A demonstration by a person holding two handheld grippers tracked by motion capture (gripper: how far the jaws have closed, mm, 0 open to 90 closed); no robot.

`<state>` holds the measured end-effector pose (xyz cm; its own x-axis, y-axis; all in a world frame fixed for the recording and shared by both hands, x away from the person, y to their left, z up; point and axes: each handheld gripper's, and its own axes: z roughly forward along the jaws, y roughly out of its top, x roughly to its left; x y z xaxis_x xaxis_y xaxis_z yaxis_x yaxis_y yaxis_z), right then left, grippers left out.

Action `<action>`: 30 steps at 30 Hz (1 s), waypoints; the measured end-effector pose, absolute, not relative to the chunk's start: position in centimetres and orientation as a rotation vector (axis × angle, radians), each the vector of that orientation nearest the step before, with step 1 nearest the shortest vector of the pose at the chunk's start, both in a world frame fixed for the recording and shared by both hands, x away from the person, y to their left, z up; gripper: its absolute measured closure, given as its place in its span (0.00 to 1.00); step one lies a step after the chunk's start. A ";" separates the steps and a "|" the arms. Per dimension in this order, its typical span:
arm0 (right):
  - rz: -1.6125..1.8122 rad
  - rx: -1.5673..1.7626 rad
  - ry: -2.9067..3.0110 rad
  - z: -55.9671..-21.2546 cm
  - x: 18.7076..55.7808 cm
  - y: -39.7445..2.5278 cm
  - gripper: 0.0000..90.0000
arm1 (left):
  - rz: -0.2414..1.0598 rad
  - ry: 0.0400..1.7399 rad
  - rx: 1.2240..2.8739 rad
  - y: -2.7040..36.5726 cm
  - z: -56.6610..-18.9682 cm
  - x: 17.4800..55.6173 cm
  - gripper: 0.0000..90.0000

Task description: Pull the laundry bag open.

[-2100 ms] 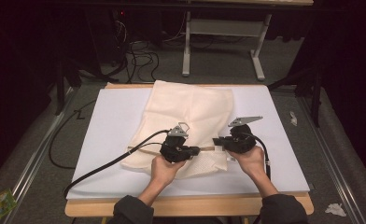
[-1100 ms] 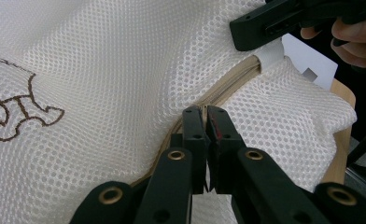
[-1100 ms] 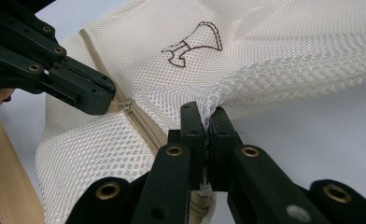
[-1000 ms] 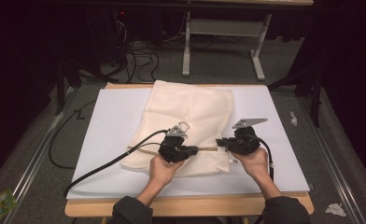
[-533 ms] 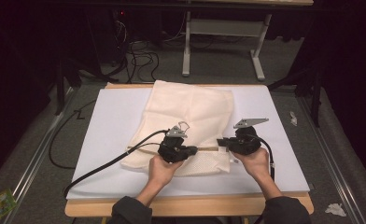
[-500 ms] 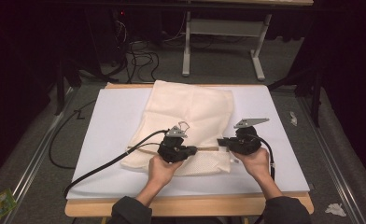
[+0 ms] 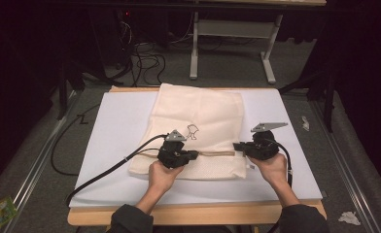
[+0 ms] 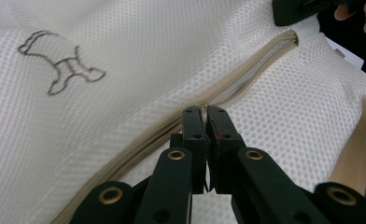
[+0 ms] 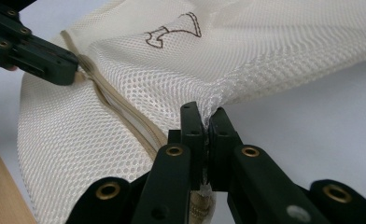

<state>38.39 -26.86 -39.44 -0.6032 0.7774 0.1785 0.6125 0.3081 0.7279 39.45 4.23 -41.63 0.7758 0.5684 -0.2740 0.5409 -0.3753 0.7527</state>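
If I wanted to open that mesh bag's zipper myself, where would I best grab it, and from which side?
Grip the zipper at its small pull, coming in low along the tan track, as the left gripper does, because the pull is the only raised part on the flat mesh bag. Hold the bag's end seam from the opposite side, as the right gripper does, so the limp mesh likely stays taut.

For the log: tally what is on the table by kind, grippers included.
Mesh bag: 1
White mat: 1
Grippers: 2, the left gripper shut on the bag's zipper, the right gripper shut on the bag's edge
Total: 4
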 end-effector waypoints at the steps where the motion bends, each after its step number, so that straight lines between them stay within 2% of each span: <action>1: 1.171 1.287 2.361 -39.4 38.4 -27.1 0.99 | 0.040 0.828 2.051 4.4 -41.6 39.5 0.97; 30: 1.159 1.310 2.346 -39.7 39.0 -27.2 0.99 | 0.066 0.855 2.028 5.7 -41.2 39.5 0.97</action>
